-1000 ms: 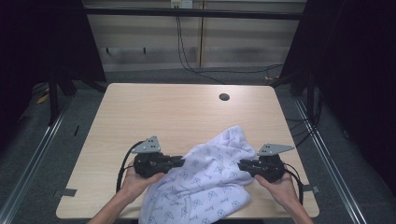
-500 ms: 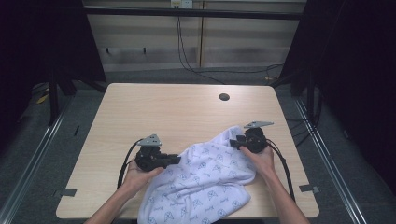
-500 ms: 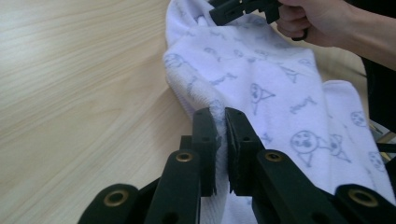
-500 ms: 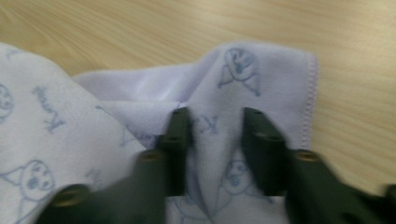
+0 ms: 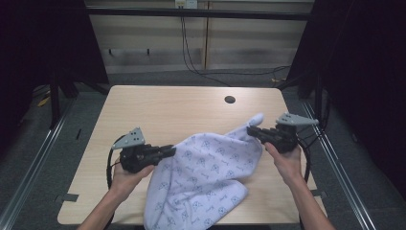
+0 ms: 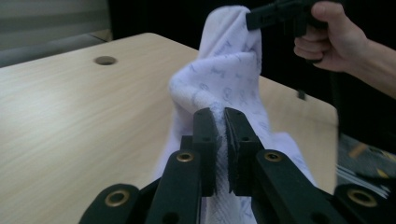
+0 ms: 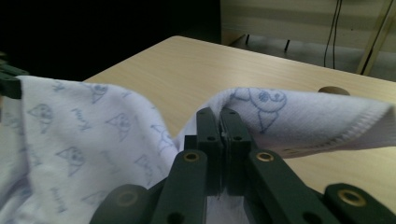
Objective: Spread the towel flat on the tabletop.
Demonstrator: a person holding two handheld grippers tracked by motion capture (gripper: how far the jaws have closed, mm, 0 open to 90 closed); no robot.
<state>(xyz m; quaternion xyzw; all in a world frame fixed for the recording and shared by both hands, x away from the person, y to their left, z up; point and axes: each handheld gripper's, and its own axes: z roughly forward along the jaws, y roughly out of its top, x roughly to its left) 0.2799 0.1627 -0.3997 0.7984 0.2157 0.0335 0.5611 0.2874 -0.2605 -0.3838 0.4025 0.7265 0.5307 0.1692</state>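
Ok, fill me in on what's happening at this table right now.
A person is working a white printed towel with a gripper in each hand. The left gripper is shut on the towel's near-left edge. The right gripper has just closed its jaws on a far corner, which shows pinched between them in the right gripper view. That corner is raised off the wooden table, while the rest of the cloth lies crumpled, partly hanging over the near edge.

Wood table (image 5: pixel 158 110), grey floor (image 5: pixel 33 158), dark surrounds
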